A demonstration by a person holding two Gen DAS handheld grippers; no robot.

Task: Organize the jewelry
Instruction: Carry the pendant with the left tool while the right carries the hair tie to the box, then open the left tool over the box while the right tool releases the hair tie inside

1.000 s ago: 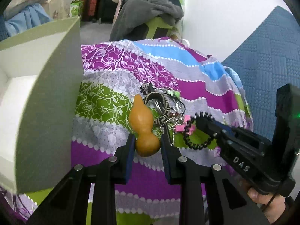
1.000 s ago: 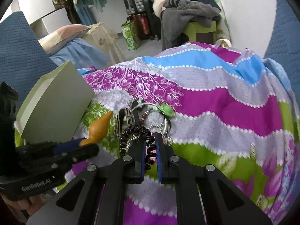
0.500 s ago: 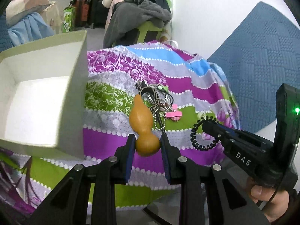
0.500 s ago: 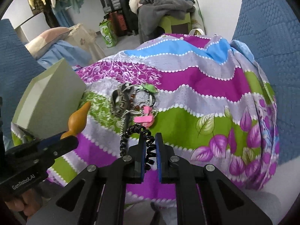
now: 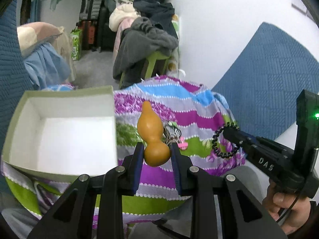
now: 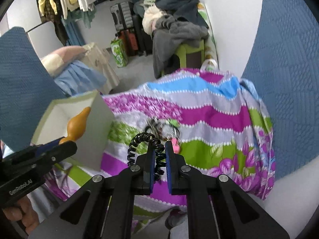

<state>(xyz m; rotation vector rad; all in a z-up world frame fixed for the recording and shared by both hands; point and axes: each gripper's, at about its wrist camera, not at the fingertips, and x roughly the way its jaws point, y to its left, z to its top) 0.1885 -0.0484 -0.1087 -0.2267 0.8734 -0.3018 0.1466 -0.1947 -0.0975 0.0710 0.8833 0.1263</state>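
My left gripper [image 5: 157, 151] is shut on an orange gourd pendant [image 5: 151, 135], held upright in the air to the right of an open white box with a green rim [image 5: 65, 93]. My right gripper [image 6: 159, 153] is shut on a black coil bracelet [image 6: 139, 141], also lifted. The bracelet [image 5: 219, 145] and right gripper [image 5: 231, 133] show in the left wrist view. The gourd [image 6: 77, 123] shows in front of the box [image 6: 99, 127] in the right wrist view. A heap of remaining jewelry [image 6: 165, 129] with a pink piece [image 5: 182, 144] lies on the patterned cloth.
The striped floral cloth [image 6: 209, 119] covers a small table. Blue quilted panels [image 5: 269, 79] stand right and left. A white wall is behind. Clothes are piled on a green stool [image 6: 179, 31], with suitcases beyond.
Both grippers have lifted up and back from the cloth with their items. The gourd and bracelet are now well above the jewelry heap, and the box interior has come into view.
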